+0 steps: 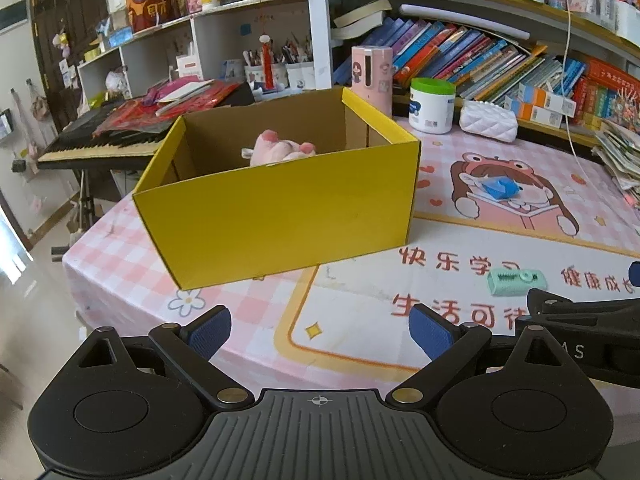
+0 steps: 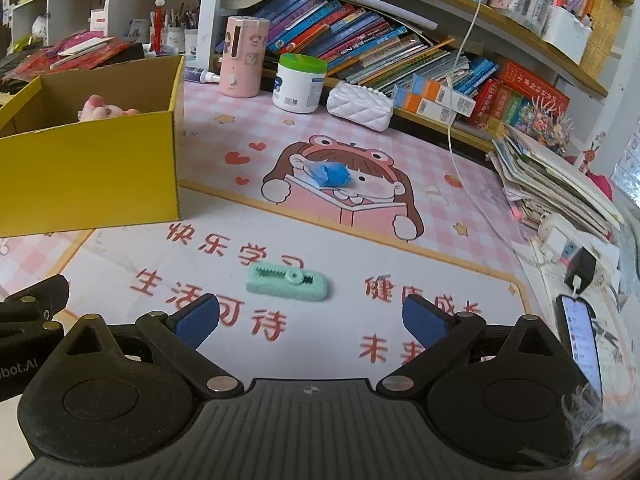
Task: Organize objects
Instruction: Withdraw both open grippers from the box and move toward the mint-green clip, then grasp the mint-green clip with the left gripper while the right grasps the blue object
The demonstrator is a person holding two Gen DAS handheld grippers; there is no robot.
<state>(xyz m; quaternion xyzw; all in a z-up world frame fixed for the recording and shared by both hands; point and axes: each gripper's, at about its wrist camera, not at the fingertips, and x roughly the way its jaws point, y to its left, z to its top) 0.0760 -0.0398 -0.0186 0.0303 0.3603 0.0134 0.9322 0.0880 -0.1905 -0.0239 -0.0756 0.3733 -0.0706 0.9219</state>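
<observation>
A yellow cardboard box (image 1: 276,216) stands open on the pink desk mat, also at the left of the right wrist view (image 2: 88,172). A pink plush toy (image 1: 282,150) lies inside it (image 2: 105,110). A mint green toothed toy (image 2: 287,282) lies on the mat just ahead of my right gripper (image 2: 310,326), which is open and empty. A crumpled blue object (image 2: 331,174) lies farther back on the cartoon girl print, also in the left wrist view (image 1: 501,189). My left gripper (image 1: 320,332) is open and empty, short of the box front. The green toy (image 1: 516,282) lies to its right.
A pink canister (image 2: 242,56), a white jar with a green lid (image 2: 300,84) and a white quilted pouch (image 2: 360,106) stand at the back by the bookshelves. A pile of papers (image 2: 556,184) and a phone (image 2: 580,340) lie at the right. A keyboard (image 1: 100,140) is behind the box.
</observation>
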